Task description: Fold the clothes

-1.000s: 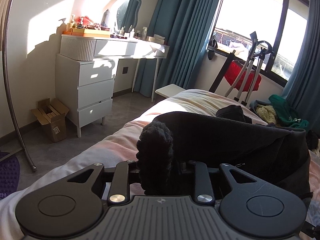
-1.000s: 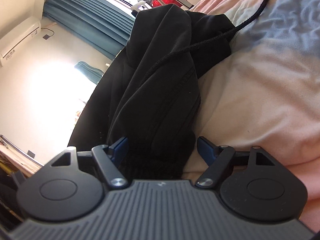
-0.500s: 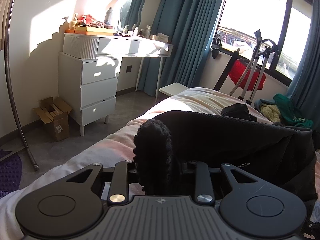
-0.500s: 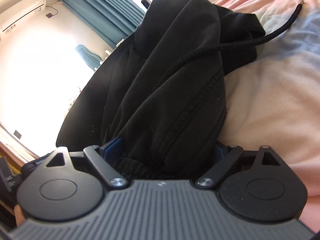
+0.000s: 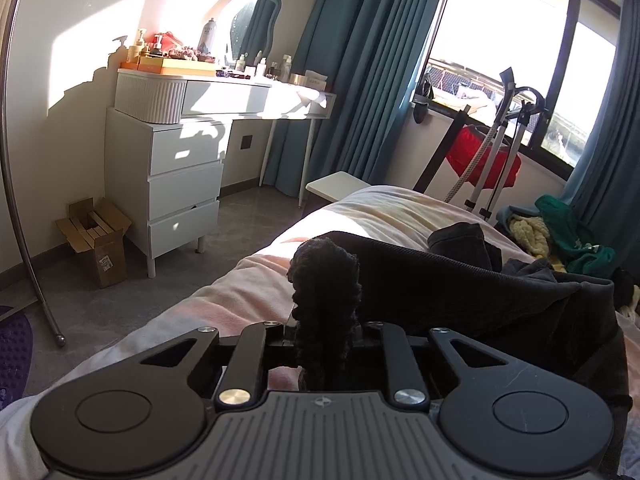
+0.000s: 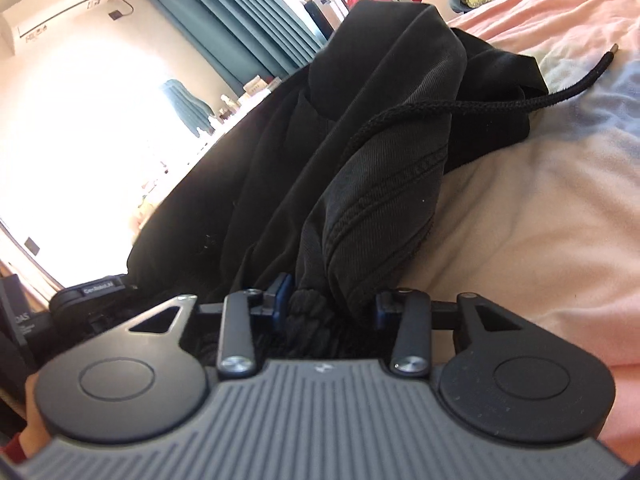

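A black garment (image 5: 460, 280) was seen on pink bedding (image 6: 540, 200); teal curtains (image 5: 360, 60) and a white dresser (image 5: 180, 168) were noted.

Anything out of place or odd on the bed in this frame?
One thing: the black garment's drawstring trails loose across the pink bedding instead of being tucked in. Beyond the far end of the bed, clothes lie in a heap. Both grippers grip the garment's ribbed hem.

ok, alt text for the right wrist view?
The right tool is shut on the ribbed hem of a black hoodie, which bunches up over a pale pink bed. Its drawstring trails onto the bedding.
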A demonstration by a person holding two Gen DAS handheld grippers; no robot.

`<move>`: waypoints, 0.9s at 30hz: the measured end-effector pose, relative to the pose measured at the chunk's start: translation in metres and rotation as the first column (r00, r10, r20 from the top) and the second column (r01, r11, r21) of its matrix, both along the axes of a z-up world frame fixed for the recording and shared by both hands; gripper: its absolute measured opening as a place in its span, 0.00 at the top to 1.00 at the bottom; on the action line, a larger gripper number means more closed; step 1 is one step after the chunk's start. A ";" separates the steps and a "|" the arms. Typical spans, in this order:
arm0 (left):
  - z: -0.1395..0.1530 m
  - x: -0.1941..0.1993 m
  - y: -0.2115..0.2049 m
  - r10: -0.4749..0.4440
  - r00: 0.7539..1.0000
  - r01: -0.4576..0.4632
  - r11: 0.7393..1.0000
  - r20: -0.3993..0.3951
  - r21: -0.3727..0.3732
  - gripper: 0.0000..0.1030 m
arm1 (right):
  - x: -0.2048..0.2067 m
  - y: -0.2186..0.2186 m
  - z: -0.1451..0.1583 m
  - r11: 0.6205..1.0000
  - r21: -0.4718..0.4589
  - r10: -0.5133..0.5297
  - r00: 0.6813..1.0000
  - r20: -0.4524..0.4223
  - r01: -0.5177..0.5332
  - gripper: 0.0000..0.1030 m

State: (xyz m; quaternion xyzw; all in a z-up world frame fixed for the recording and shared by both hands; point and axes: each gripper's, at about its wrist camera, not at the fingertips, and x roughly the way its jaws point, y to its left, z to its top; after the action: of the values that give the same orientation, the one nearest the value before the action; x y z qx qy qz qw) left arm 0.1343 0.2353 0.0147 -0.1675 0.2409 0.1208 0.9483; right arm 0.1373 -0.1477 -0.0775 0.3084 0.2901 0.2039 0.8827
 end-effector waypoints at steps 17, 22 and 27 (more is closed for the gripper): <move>0.024 0.060 0.101 0.025 0.994 -0.014 0.994 -0.103 0.104 0.67 | -0.037 0.166 -0.020 0.956 0.104 0.281 0.957 -0.073 -0.273 0.59; 0.012 0.029 0.114 0.021 0.995 -0.013 0.997 -0.102 0.082 0.36 | -0.037 0.147 -0.029 0.959 0.106 0.275 0.952 -0.136 -0.262 0.38; 0.030 -0.023 0.100 0.008 0.998 0.000 0.990 -0.058 0.140 0.17 | -0.050 0.117 -0.007 0.963 0.015 0.267 0.955 -0.125 -0.268 0.17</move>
State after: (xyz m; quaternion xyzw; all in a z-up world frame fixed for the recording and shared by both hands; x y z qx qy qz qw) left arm 0.1116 0.3349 0.0450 -0.0974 0.2593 0.1441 0.9500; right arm 0.0869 -0.0303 -0.0846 0.2777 0.3846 0.3012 0.8272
